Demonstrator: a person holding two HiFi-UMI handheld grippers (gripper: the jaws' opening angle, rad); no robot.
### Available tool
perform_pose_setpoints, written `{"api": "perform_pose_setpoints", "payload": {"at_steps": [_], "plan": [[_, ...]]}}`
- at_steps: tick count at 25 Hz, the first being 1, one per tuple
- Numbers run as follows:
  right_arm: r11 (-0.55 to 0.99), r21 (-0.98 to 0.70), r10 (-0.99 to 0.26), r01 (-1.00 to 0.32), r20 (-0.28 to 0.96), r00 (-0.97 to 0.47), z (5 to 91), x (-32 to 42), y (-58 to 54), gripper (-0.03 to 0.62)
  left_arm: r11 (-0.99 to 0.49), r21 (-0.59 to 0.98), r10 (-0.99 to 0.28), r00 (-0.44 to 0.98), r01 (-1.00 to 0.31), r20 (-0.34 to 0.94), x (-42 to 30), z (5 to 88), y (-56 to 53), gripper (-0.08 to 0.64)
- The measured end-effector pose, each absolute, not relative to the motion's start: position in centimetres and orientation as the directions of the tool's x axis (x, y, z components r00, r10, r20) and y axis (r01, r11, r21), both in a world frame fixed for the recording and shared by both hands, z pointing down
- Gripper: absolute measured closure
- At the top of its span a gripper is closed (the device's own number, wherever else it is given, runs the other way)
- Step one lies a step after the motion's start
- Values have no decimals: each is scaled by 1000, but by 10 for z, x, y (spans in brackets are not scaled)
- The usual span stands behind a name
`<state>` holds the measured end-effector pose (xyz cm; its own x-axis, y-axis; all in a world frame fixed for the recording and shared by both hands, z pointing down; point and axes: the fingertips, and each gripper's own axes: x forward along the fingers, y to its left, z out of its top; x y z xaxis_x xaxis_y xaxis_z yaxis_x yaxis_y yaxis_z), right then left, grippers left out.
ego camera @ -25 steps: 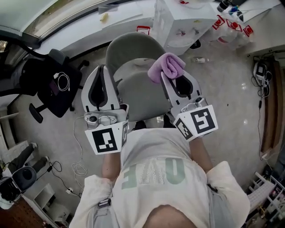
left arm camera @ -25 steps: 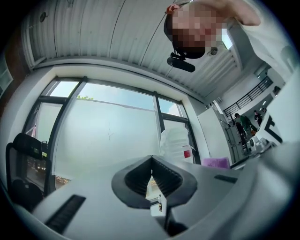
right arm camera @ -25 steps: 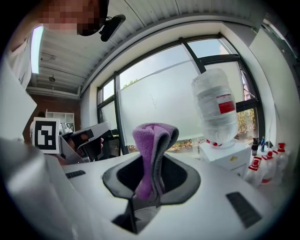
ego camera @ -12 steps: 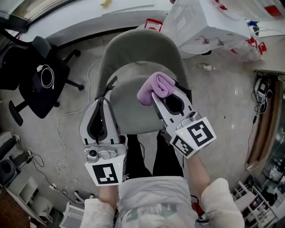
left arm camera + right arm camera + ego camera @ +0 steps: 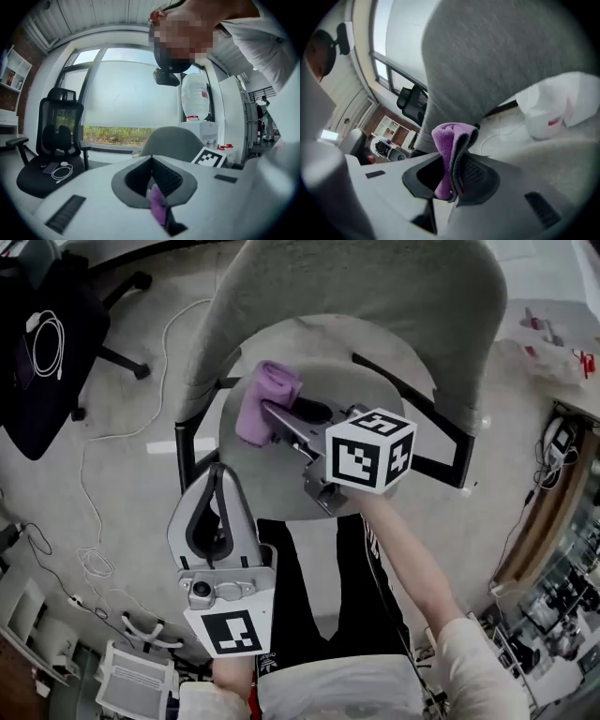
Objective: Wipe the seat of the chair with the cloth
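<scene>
- Since 0.5 s ago, the right gripper has carried the cloth from the middle of the seat to its left part. The head view now looks from closer above the chair.
- The right gripper's 2 jaws are clamped on a fold of the purple cloth, which bulges out past the right gripper's tips.
- In the head view the cloth lies over the left edge zone of the grey seat. Whether it presses on the fabric cannot be told.
- The right gripper's marker cube sits over the seat's front half, with the person's forearm reaching in from the lower right.
- The left gripper is held low at the seat's front-left edge, well apart from the cloth. Its jaws meet at the tips and clamp nothing.
- In the left gripper view, a strip of purple shows through the opening behind the left gripper's closed tips.
- The grey backrest stands beyond the seat, and fills the upper part of the right gripper view.
- A black office chair stands to the left with a coiled white cable on it.
- A white plastic bag lies on the floor beyond the chair.
</scene>
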<state>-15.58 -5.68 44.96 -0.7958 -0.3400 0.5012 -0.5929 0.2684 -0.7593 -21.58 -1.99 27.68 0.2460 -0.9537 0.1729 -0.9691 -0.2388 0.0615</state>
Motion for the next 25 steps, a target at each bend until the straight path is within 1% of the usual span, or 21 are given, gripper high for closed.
{"api": "perform_pose_setpoints", "payload": {"at_steps": [2, 5, 8, 12, 17, 25], "plan": [[214, -771, -291, -600, 536, -793, 484, -167, -56, 503, -230, 79, -951, 241, -970, 192, -217, 297, -15, 546], [178, -773, -216, -609, 573, -790, 517, -187, -52, 503, -220, 98, -945, 237, -970, 226, -217, 318, -7, 548], [158, -777, -140, -609, 593, -793, 536, -207, -43, 503, -212, 108, -941, 233, -971, 246, -219, 328, -3, 547], [161, -752, -56, -640, 640, -766, 558, -224, -36, 505, -219, 96, -938, 236, -971, 252, -221, 332, -4, 546], [171, -710, -16, -683, 691, -723, 574, -229, -34, 505, -193, 104, -943, 214, -976, 253, -225, 334, -4, 546], [182, -677, -2, -713, 725, -688, 586, -213, -39, 505, -205, 85, -937, 221, -975, 271, -213, 337, -4, 546]]}}
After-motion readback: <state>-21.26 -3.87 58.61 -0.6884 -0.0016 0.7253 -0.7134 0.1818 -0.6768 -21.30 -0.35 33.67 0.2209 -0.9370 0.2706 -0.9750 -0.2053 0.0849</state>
